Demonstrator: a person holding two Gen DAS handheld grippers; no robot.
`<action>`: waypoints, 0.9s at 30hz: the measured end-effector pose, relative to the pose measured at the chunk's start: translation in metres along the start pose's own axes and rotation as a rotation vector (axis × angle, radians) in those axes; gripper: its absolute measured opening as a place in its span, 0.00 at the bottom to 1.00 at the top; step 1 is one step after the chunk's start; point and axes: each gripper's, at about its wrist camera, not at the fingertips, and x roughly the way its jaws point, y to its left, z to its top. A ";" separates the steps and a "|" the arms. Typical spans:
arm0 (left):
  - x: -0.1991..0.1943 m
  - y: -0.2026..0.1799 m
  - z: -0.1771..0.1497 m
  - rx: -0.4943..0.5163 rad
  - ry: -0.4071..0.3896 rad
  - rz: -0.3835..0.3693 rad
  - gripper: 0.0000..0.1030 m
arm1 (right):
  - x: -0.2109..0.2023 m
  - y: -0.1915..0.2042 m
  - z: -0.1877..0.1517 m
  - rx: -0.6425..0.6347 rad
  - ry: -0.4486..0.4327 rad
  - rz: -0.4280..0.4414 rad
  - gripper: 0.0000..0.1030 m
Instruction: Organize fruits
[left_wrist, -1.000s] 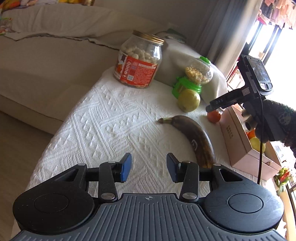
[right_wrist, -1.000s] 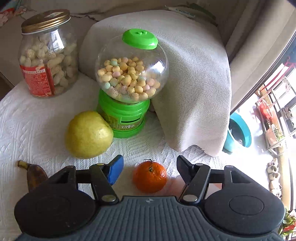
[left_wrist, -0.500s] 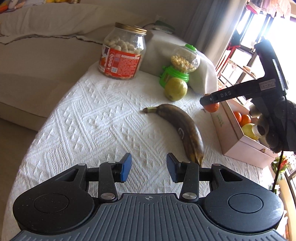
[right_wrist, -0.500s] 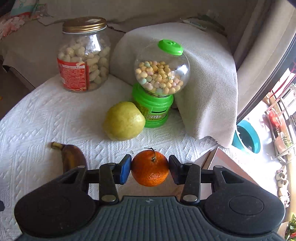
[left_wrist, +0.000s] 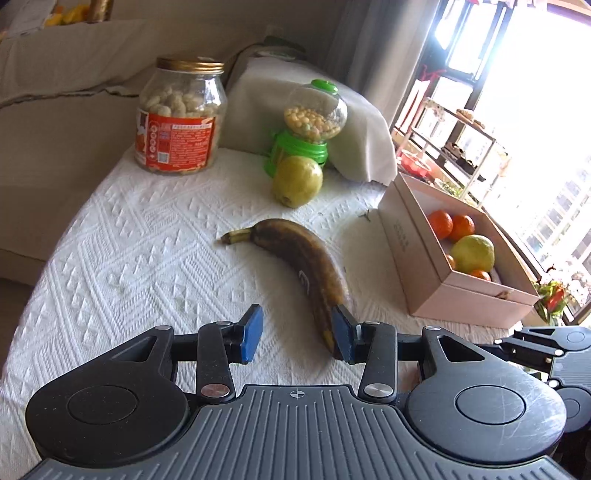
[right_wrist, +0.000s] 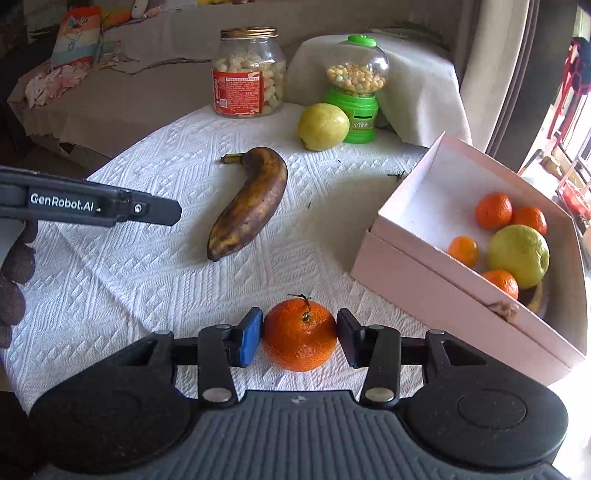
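Fruits: scattered on a white cloth (right_wrist: 122, 280) and partly gathered in a pink box (right_wrist: 458, 291) at the right edge.
Tangerine (right_wrist: 300, 334): stem up, pressed from both sides by the pads of the right gripper (right_wrist: 299, 338), clear of the cloth or just above it; near the box, not in it.
Right gripper: closed on the tangerine, blue pad on one side, dark pad on the other.
Left gripper (left_wrist: 297, 338): fingers narrow but apart, holding nothing; the tip of the banana (left_wrist: 303, 258) lies against the inner face of its right finger.
Banana: brown, flat on the cloth mid-table, stem end toward the jar (left_wrist: 181, 118).
Yellow-green fruit (left_wrist: 297, 181): on the cloth, touching the base of the green candy dispenser (left_wrist: 306, 125).
Box contents: four tangerines (right_wrist: 493, 210) and one yellow-green fruit (right_wrist: 519, 254); something brown at the near corner, too hidden to name.
Jar: gold lid, red label, pale pieces inside, at the far end of the cloth.
Gloved hand (right_wrist: 14, 277): at the left edge of the right view, behind the left gripper's body.
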 end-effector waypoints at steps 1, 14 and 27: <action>0.002 -0.004 0.007 0.012 -0.012 0.001 0.45 | -0.004 -0.002 -0.006 0.021 -0.023 0.003 0.43; 0.060 -0.062 0.064 0.214 -0.016 0.060 0.45 | -0.006 -0.016 -0.059 0.215 -0.172 -0.038 0.79; 0.111 -0.054 0.090 0.244 -0.123 0.103 0.45 | -0.005 -0.024 -0.066 0.278 -0.210 -0.028 0.85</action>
